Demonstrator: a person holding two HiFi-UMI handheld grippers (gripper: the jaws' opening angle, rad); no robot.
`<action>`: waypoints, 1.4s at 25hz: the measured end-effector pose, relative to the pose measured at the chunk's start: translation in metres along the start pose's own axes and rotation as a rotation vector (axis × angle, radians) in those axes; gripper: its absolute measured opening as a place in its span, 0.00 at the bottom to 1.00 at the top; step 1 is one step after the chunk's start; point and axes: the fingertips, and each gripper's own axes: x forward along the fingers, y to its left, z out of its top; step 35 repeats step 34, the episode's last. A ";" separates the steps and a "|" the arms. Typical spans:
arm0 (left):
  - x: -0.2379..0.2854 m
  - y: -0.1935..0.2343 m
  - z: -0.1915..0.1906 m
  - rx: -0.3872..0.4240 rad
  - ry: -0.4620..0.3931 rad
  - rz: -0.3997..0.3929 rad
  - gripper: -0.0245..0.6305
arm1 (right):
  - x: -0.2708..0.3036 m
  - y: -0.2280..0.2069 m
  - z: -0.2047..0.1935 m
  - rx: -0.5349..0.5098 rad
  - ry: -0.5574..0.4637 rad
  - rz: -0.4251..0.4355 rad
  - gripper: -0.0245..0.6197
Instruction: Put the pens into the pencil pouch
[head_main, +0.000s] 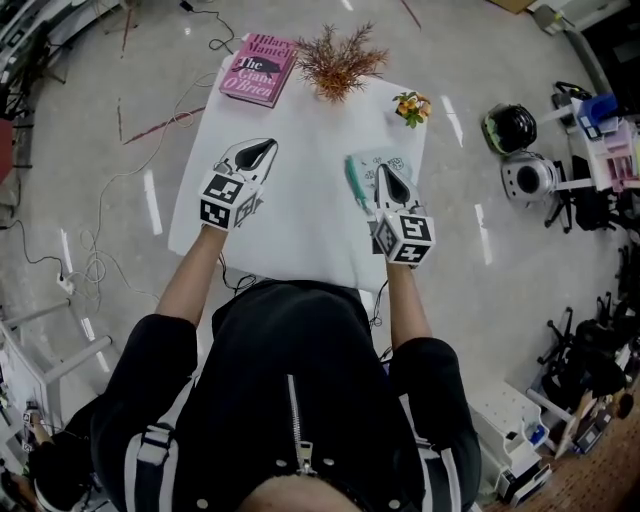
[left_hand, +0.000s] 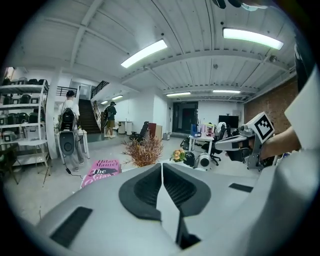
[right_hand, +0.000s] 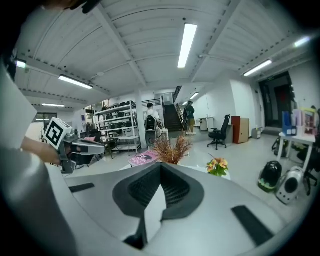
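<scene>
Closest to me are my own jaws: on the left gripper (left_hand: 161, 172) the dark pads meet along one line with nothing between them, and the right gripper (right_hand: 160, 171) is pressed together the same way, also empty. What I take for a pen (head_main: 354, 183) is a slim teal stick lying on the white table (head_main: 300, 235), just left of my right claw's tips and against the near-left edge of the pencil pouch (head_main: 403, 165), a pale patterned pouch partly hidden under that claw. I cannot tell whether the pouch is unzipped or whether other pens are already inside. I judge the pen light, stiff and smooth, so it is likely to roll or twist out of a pinch near its end; I would take it across the middle of the barrel. The pouch looks soft and should slide or fold, so my other claw should pin its edge. Farther off stand small flowers (head_main: 411, 106), a dried plant (head_main: 338, 62) and a pink book (head_main: 259, 68).
</scene>
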 end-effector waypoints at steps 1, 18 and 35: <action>-0.001 0.001 0.003 0.005 -0.008 0.004 0.08 | -0.001 0.003 0.005 -0.014 -0.008 0.002 0.05; -0.004 0.011 -0.005 -0.038 -0.026 0.015 0.08 | 0.000 0.012 0.015 -0.025 -0.033 -0.017 0.05; 0.000 0.004 -0.019 -0.040 0.008 -0.001 0.08 | -0.005 0.006 0.006 -0.003 -0.021 -0.025 0.05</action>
